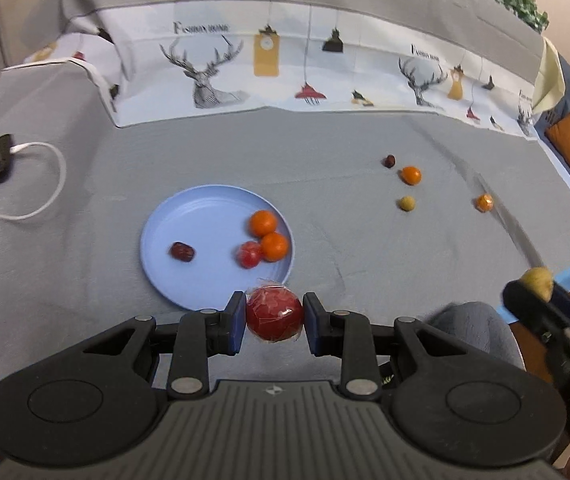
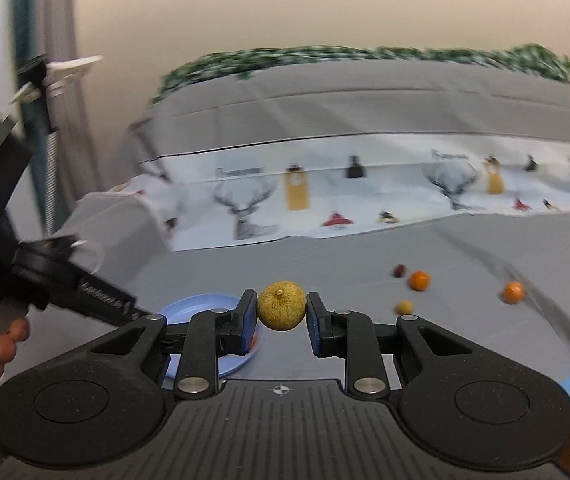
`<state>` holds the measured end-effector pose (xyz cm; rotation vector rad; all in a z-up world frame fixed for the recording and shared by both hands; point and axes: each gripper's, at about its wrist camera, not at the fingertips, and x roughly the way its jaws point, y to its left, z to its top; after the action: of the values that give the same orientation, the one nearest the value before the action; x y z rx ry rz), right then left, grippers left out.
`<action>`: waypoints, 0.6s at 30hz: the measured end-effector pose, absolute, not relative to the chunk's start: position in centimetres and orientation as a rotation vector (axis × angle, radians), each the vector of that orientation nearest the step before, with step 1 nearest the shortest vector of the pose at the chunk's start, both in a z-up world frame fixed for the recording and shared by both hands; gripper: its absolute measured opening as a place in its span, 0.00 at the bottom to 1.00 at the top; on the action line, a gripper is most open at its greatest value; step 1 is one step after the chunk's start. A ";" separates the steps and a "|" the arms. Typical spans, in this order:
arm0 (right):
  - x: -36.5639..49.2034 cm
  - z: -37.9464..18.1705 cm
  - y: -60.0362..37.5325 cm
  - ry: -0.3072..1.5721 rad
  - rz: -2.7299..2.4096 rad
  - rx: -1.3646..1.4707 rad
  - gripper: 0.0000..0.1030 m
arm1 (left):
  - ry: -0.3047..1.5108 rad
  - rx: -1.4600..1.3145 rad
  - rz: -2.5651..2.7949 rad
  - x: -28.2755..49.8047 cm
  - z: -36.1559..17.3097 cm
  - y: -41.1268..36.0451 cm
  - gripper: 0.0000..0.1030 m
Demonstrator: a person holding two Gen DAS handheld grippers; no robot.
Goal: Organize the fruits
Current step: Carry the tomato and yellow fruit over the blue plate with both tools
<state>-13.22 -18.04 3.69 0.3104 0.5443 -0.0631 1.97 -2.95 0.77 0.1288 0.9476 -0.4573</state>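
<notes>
**Both claws loaded, plate half filled**

The left claw point(image 1: 273, 318) was clamped on a red fruit in clear wrap point(image 1: 273, 314), held just over the near rim of the blue plate point(image 1: 173, 220). The right claw point(image 2: 281, 314) gripped a rough yellow-green round fruit point(image 2: 281, 306) by its sides, stem end up, above the grey cloth point(image 1: 325, 152) beside the plate.

The wrapped fruit looked glossy and crinkled; the film would probably slide under the pads, so a hold across its widest part seemed safest. The yellow fruit looked matt, firm and light, offering better friction.

On the plate lay two oranges point(image 1: 263, 223), another wrapped red fruit point(image 1: 249, 254) and a dark red date point(image 1: 182, 251). Four small fruits point(image 1: 411, 175) remained loose on the cloth, well apart from the plate; being round, they would likely roll if nudged.
</notes>
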 end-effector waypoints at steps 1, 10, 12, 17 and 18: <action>-13.3 4.0 -17.4 0.538 -0.048 0.294 0.27 | 0.939 0.120 -0.452 1.6 1.0 -2.4 0.32; -14.3 6.2 -15.8 0.499 -0.026 0.247 0.27 | 0.892 0.075 -0.429 -0.3 2.9 0.4 0.32; -14.6 6.4 -15.8 0.497 -0.035 0.245 0.27 | 0.886 0.073 -0.431 -0.3 3.2 0.4 0.32; -14.6 6.4 -15.7 0.501 -0.037 0.240 0.27 | 0.857 0.045 -0.431 -0.9 3.7 0.8 0.32; -14.6 6.5 -15.6 0.501 -0.032 0.236 0.27 | 0.854 0.041 -0.432 -1.0 3.8 1.0 0.32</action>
<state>-14.58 -15.62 6.51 0.2364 0.5007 -0.0320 -1.03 0.97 3.81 0.0407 0.8537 -0.4319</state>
